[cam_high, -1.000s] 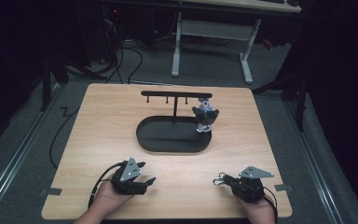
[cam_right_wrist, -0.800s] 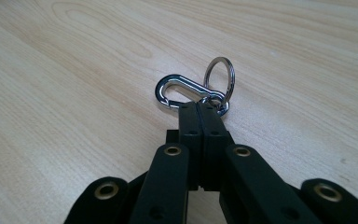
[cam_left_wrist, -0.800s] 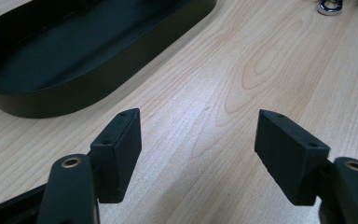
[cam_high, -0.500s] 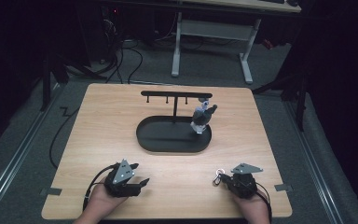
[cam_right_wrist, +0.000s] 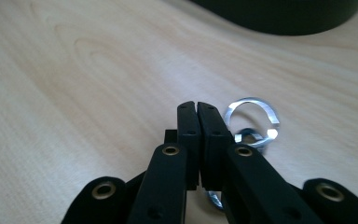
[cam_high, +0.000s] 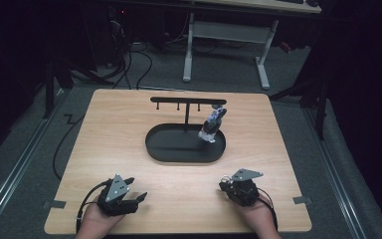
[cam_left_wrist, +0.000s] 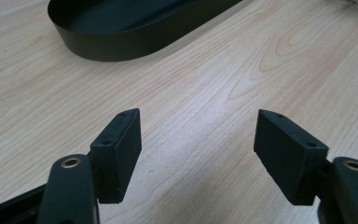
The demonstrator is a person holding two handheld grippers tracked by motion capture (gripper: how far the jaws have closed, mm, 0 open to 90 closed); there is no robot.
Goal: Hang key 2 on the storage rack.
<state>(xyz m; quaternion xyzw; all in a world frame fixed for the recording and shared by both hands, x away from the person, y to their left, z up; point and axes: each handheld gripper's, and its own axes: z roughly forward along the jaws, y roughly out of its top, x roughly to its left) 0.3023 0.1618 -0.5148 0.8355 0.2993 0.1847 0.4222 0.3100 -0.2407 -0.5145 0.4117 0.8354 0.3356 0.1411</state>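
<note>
This looks like a lab or test room, dim beyond one lit wooden worktop [cam_high: 129,149]. Grey carpet [cam_high: 25,149] covers the floor, with metal rails [cam_high: 10,184] beside the worktop. Behind stands a white-legged desk [cam_high: 229,37], and loose cables [cam_high: 139,64] trail under dark equipment at the back.

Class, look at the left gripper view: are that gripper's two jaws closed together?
No: the left gripper has its jaws standing wide apart, with bare wooden table showing between them.

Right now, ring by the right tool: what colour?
Shiny silver metal ring, best in the right gripper view.
</note>
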